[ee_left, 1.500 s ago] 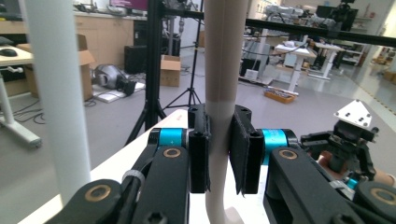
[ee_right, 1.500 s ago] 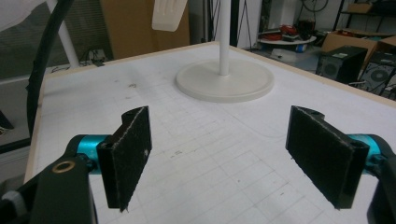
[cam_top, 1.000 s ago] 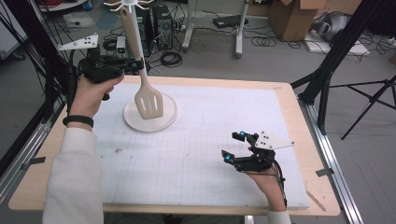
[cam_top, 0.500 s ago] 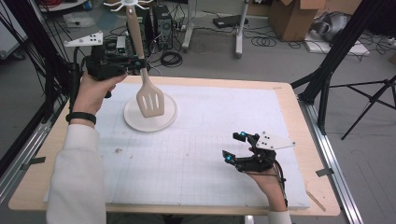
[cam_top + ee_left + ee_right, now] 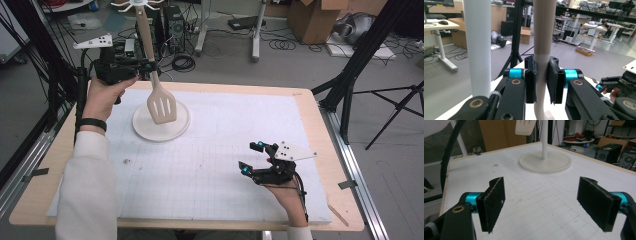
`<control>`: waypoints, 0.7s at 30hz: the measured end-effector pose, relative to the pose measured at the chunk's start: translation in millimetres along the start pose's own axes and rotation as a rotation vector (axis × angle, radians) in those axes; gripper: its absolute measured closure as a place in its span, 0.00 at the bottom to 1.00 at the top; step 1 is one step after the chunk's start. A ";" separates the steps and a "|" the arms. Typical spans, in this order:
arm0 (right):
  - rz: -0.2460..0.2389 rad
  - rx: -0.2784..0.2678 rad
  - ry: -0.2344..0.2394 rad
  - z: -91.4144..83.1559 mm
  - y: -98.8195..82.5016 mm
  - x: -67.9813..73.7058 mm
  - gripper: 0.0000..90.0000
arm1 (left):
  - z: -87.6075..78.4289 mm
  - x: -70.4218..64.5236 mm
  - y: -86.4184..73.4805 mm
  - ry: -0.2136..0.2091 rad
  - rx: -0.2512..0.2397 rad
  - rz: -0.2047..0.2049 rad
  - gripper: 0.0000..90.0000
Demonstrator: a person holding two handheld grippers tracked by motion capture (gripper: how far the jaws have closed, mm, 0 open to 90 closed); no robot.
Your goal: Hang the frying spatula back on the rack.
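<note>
A beige slotted spatula (image 5: 161,105) hangs upright over the white stand's round base (image 5: 170,131). Its handle (image 5: 542,37) runs up toward the stand's white hooks (image 5: 136,5). My left gripper (image 5: 149,65) is shut on that handle at mid height, both pads pressed against it (image 5: 541,65). The stand's white pole (image 5: 477,47) rises just beside the handle. My right gripper (image 5: 251,157) rests low over the mat near the front right, open and holding nothing (image 5: 540,200). It faces the stand's base (image 5: 545,161), its pole (image 5: 544,140) and the spatula's blade (image 5: 525,126).
A white gridded mat (image 5: 210,165) covers the wooden table (image 5: 330,150). Black frame posts (image 5: 365,45) and a tripod stand off the right side. Cables and boxes lie on the floor behind the table.
The left gripper and the spatula have edged slightly away from me. The right gripper has stayed where it was, still open.
</note>
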State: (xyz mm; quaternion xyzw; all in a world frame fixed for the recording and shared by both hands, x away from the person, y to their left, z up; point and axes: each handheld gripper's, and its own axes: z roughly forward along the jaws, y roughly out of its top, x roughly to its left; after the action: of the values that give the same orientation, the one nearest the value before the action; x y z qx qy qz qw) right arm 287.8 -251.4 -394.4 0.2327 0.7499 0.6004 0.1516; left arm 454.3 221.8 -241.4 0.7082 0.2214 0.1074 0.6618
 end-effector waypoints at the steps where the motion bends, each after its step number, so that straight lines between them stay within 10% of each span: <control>1: 0.001 -0.002 0.001 -0.4 -0.3 -0.1 0.24 | 1.1 0.1 -1.1 0.008 0.003 -0.001 0.87; 8: 0.002 -0.007 0.000 -1.8 0.0 0.1 0.24 | -1.1 -0.6 -6.5 0.043 -0.021 0.015 0.85; 21: -0.006 -0.021 -0.016 -9.2 -0.6 -1.8 0.24 | -26.6 -17.2 -31.6 0.162 -0.019 0.008 0.34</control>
State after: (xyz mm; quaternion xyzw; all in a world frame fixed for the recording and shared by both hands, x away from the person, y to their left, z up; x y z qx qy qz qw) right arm 284.6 -260.1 -392.9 0.2336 0.7431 0.6059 0.1617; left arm 421.9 238.4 -267.3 0.6916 0.2703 0.1693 0.6480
